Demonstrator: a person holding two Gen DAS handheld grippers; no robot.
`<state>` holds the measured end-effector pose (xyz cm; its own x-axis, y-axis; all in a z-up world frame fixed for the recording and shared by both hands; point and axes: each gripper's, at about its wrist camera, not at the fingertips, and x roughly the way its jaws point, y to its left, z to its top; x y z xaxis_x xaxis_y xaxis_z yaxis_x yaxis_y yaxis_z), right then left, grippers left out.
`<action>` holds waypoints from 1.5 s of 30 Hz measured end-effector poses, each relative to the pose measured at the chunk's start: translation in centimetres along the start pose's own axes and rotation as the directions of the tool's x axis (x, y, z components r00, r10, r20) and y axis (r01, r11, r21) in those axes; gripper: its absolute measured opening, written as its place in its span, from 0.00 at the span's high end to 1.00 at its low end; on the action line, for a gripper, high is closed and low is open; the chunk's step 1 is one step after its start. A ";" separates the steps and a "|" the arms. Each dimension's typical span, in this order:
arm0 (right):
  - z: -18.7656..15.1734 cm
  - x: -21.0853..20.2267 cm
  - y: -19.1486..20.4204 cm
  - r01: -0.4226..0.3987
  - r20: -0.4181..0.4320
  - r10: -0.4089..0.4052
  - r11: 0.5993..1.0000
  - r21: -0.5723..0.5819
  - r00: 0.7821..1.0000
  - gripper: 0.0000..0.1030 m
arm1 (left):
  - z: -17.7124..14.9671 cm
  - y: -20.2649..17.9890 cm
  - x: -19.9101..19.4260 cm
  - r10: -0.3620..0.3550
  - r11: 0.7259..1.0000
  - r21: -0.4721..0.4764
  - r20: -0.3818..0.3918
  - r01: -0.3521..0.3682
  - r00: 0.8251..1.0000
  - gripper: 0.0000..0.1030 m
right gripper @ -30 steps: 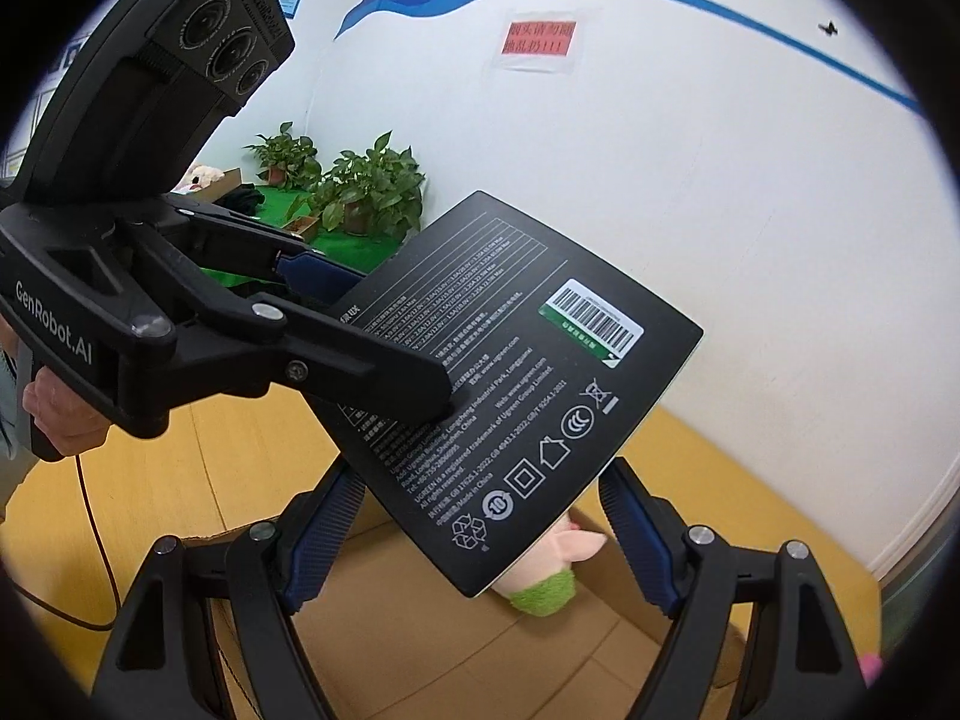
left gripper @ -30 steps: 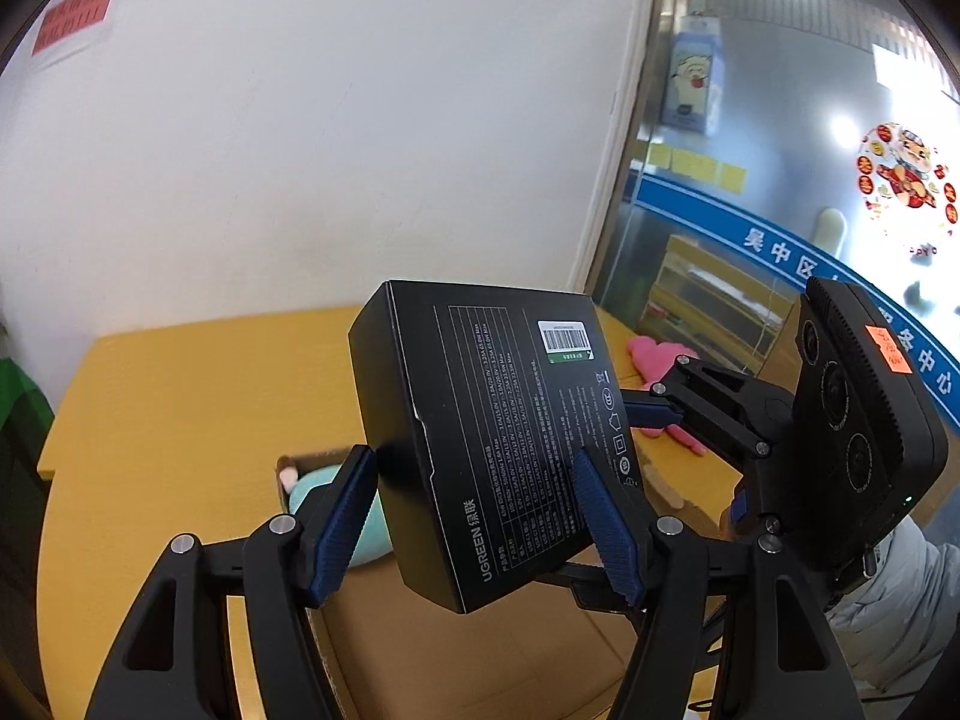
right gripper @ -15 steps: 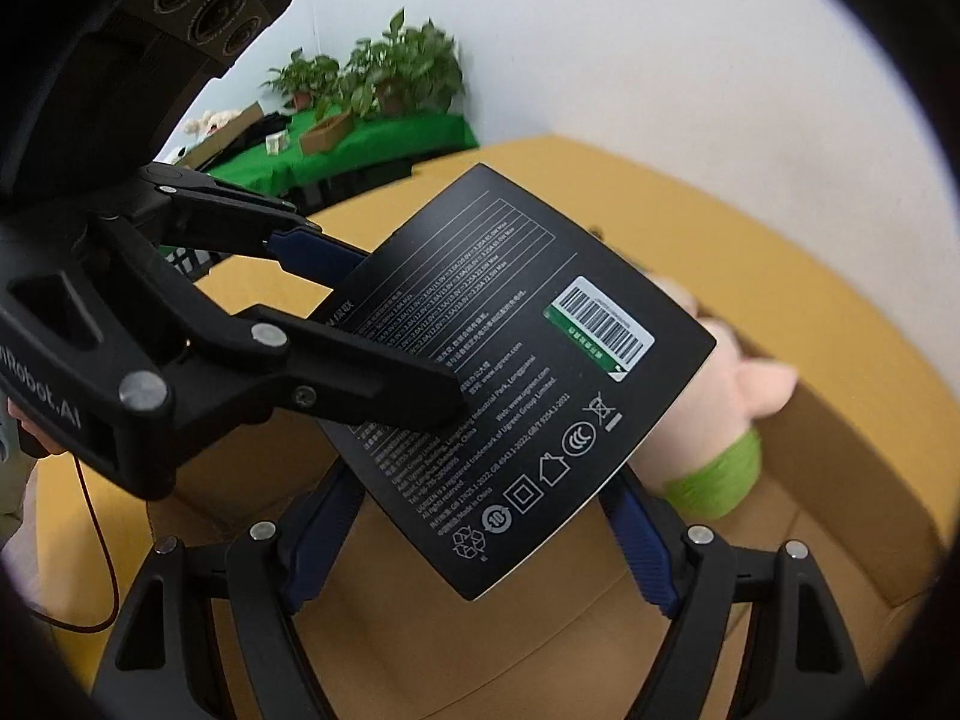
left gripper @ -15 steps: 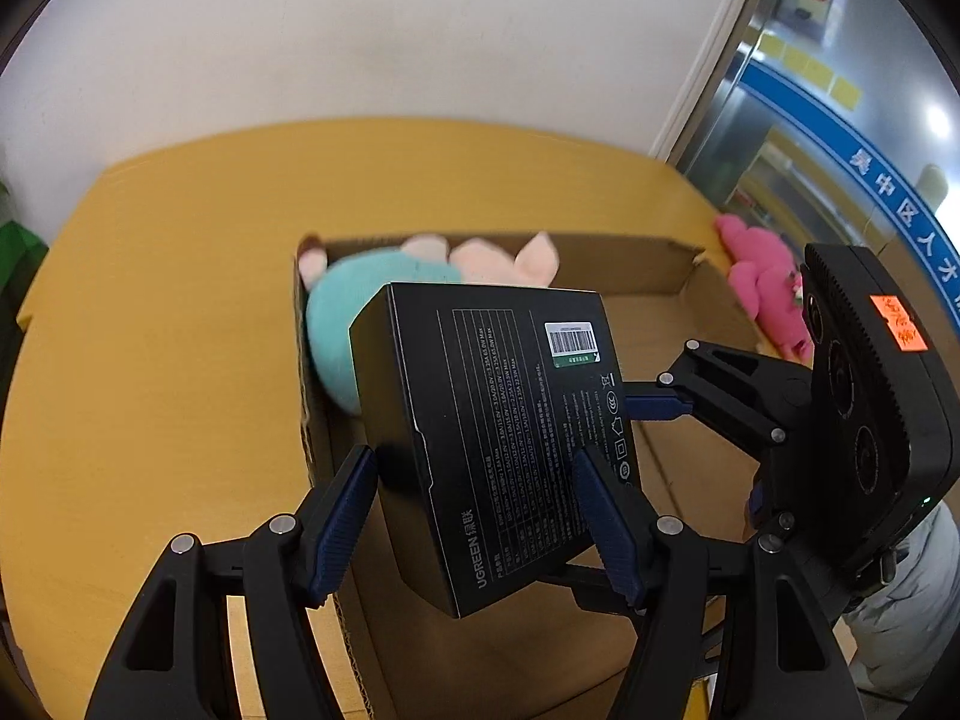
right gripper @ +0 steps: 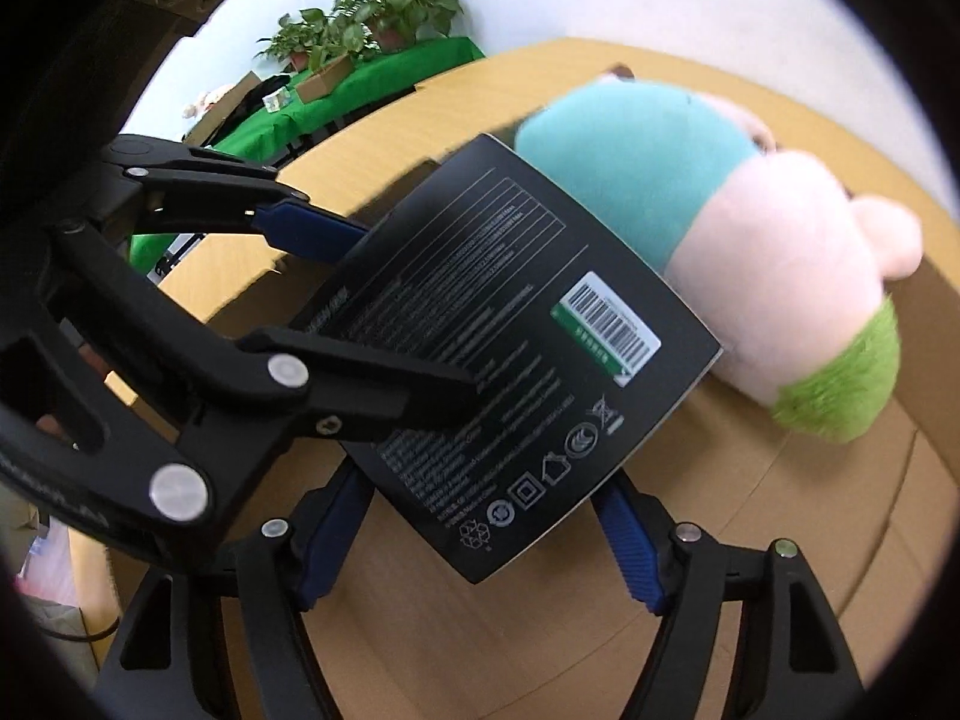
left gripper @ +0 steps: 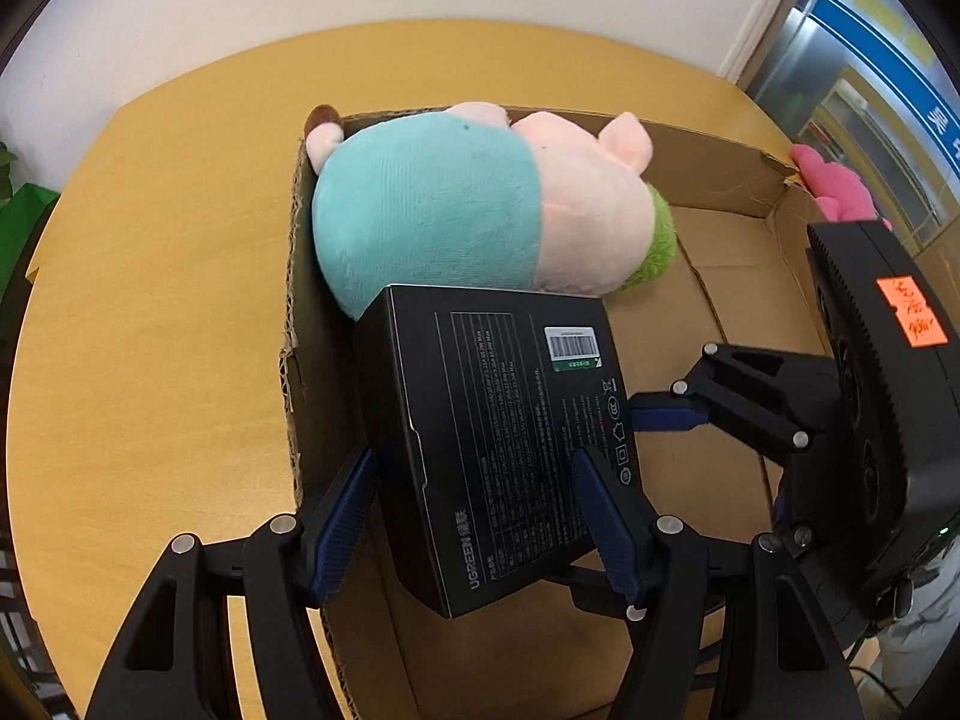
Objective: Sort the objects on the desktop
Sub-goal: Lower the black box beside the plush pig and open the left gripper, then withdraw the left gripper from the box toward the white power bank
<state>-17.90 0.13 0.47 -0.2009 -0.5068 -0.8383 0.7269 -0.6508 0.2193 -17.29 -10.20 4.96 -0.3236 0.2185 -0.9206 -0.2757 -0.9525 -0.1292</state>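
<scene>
We've dropped from facing the wall to looking into the carton (left gripper: 738, 180); the plush (left gripper: 474, 210) now sits just ahead of both grippers. Black box (left gripper: 498, 438) is low inside the carton, close to being set down. Left gripper (left gripper: 474, 510) is clamped on the box's sides, moderately wide. Right gripper (right gripper: 480, 528) is closing, with the box's near corner between its pads. The yellow worktop (left gripper: 150, 300) surrounds the carton; white wall and plants (right gripper: 366, 18) lie beyond.

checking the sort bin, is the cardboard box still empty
No, a plush pig toy in a teal shirt already lies inside the cardboard box, at its far end.
</scene>
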 end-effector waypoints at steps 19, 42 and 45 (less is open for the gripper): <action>-2.1 -0.6 -0.5 0.016 -0.010 -0.016 1.000 0.015 1.000 0.38 | 0.3 -0.2 -3.0 0.093 0.996 -0.022 0.090 -0.092 0.992 0.32; -15.1 -18.7 5.4 0.454 0.354 -0.504 0.863 0.220 0.787 0.22 | -11.4 -7.0 -9.7 0.022 1.000 -0.010 0.438 -0.020 0.899 0.15; -18.2 -19.0 3.9 0.459 0.317 -0.547 0.831 0.313 0.775 0.23 | -13.2 -7.0 -8.4 0.045 0.999 -0.034 0.416 -0.033 0.908 0.15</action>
<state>0.70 17.49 8.23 -0.7617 -0.2156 -0.6111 0.3063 -0.9508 -0.0464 -0.73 -8.20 8.75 -0.6831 0.2442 -0.6883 -0.2335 -0.9660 -0.1110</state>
